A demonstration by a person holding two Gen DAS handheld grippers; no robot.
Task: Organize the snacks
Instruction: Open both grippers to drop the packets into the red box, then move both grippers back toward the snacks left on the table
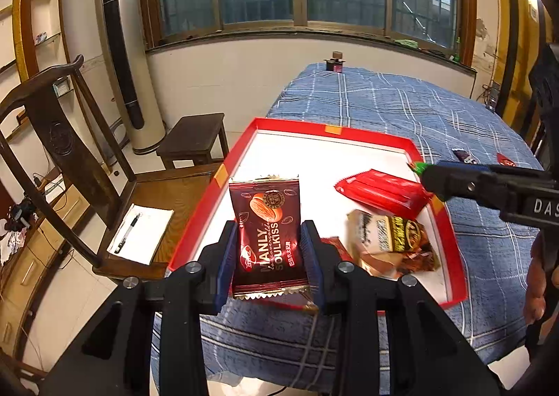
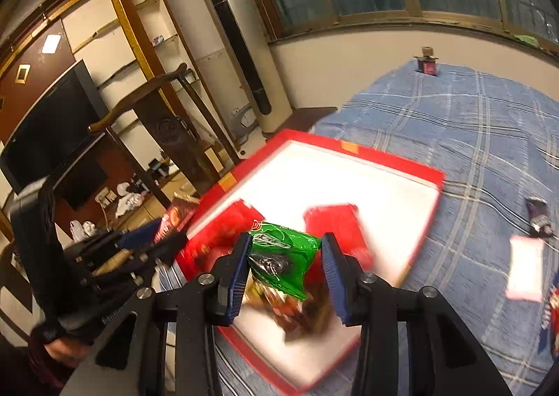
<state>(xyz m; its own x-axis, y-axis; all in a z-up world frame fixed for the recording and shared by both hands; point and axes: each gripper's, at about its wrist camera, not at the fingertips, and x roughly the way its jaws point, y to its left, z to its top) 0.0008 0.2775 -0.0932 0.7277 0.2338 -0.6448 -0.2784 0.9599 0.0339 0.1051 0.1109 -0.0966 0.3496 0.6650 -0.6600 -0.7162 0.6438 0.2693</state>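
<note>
Grippers: left gripper (image 1: 269,249) clamped on dark-red foil almond-biscuit packet (image 1: 267,221); right gripper (image 2: 286,270) pinching green plastic snack pouch (image 2: 283,256), both over red-rimmed white cardboard tray (image 1: 353,132). Inside tray: red wrapper (image 1: 380,191), brown packet (image 1: 391,238). Outside tray, on blue checked counter cloth (image 1: 401,106): a few small wrappers (image 1: 464,155). Judged roughly half sorted.

Maroon almond packet (image 1: 267,235) upright over red tray (image 1: 241,148); red wrapper (image 1: 382,193), brown packet (image 1: 391,238) inside; green packet (image 2: 283,256) aloft.

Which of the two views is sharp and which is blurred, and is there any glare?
Left wrist view: sharp; the print on the dark red packet reads clearly. Right wrist view: motion blur smears the red tray and the snacks in it, while the green packet is fairly sharp. The tray's white floor glares in both views.
</note>
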